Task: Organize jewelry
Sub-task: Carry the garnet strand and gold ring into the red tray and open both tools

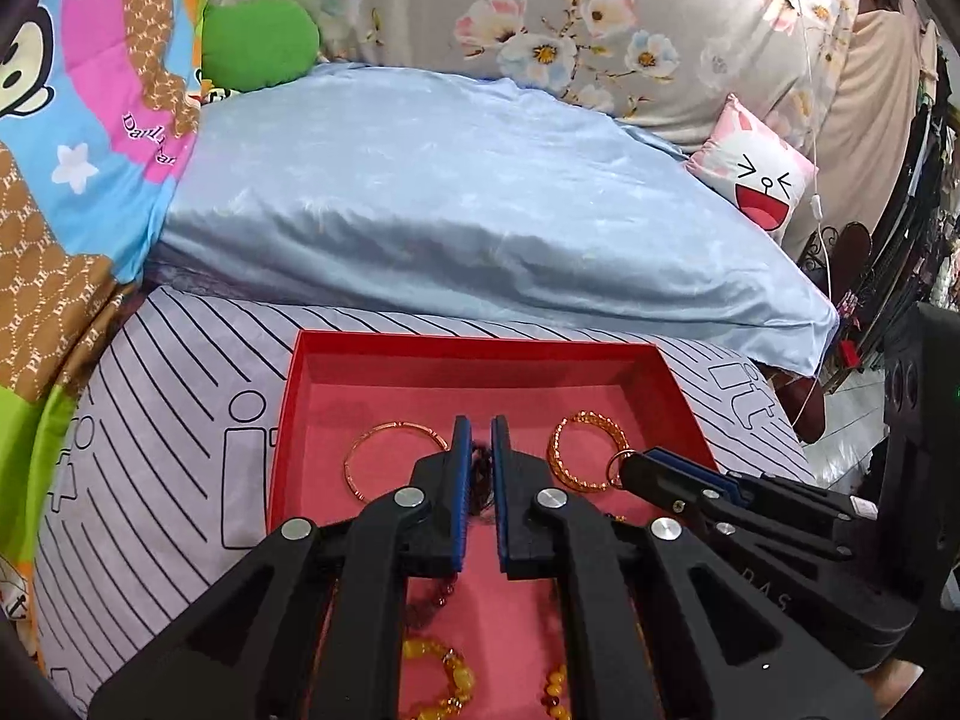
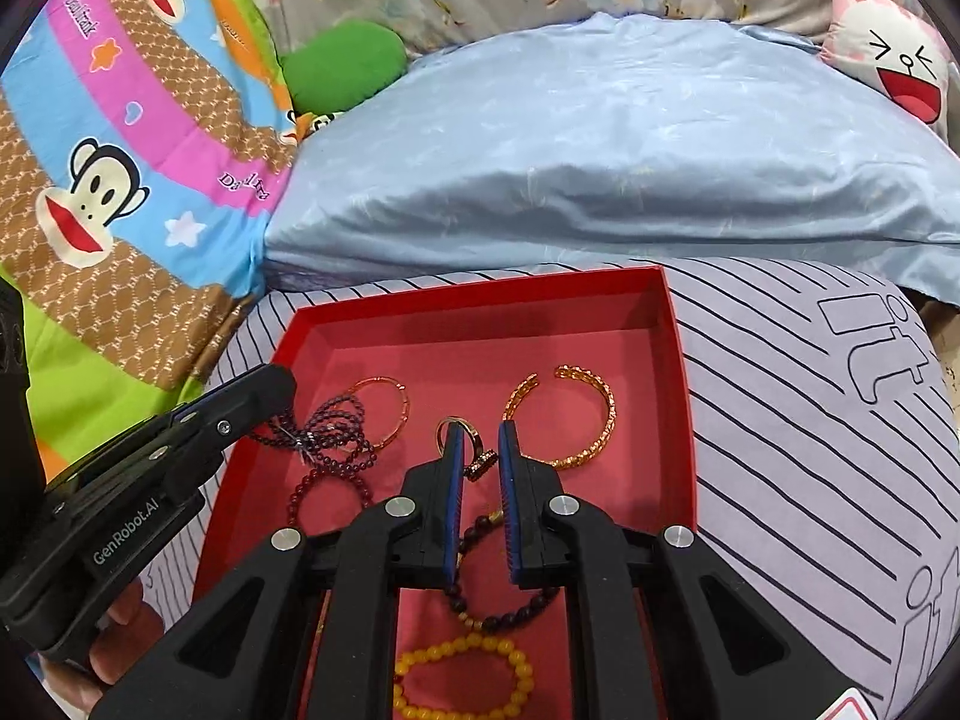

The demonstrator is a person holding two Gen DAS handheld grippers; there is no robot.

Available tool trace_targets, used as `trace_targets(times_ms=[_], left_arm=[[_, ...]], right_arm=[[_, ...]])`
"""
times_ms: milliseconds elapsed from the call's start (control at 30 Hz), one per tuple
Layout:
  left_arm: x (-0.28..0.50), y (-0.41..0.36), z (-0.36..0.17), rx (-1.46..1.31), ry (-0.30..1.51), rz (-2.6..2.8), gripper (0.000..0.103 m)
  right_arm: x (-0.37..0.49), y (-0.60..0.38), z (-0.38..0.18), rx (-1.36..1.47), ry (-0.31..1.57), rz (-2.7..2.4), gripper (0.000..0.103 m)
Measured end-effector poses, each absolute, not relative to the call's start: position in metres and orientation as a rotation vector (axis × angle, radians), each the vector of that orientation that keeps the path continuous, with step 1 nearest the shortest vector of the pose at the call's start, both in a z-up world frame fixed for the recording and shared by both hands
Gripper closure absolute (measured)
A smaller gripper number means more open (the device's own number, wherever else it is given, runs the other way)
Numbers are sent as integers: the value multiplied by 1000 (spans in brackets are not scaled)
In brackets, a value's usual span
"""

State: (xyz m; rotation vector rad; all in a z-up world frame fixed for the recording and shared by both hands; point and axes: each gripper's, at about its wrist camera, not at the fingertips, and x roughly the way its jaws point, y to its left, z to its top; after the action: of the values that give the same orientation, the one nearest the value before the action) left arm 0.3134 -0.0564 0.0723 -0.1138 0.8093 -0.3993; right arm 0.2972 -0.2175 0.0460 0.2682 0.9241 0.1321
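- Your left gripper (image 2: 282, 414) is clamped on the dark beaded necklace (image 2: 336, 450), at the red box's (image 2: 681, 360) left side.
- Your right gripper (image 2: 480, 438) pinches a gold ring (image 2: 456, 425) mid-box, beside the open gold bangle (image 2: 576, 414).

**Bed with striped sheet, and what rests on it**

You are working over a bed whose pale lilac striped sheet (image 2: 810, 420) carries everything. Directly on it sits your red tray (image 2: 678, 360), its far wall close to a light blue satin pillow (image 2: 600, 150) lying across the bed behind it. To your left a bright cartoon-monkey quilt (image 2: 120, 150) is bunched along the sheet's edge, with a green cushion (image 2: 342, 63) tucked at its far end. At far right a small pink laughing-face cushion (image 2: 894, 54) sits behind the pillow.
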Motion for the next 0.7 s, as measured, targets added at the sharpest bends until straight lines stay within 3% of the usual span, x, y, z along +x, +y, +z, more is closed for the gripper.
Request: trace_targets(times_ms=[700], left_arm=[[287,-43,94,-115,756,-371,95]], right_arm=[[260,-209,69,249,854,147,85]])
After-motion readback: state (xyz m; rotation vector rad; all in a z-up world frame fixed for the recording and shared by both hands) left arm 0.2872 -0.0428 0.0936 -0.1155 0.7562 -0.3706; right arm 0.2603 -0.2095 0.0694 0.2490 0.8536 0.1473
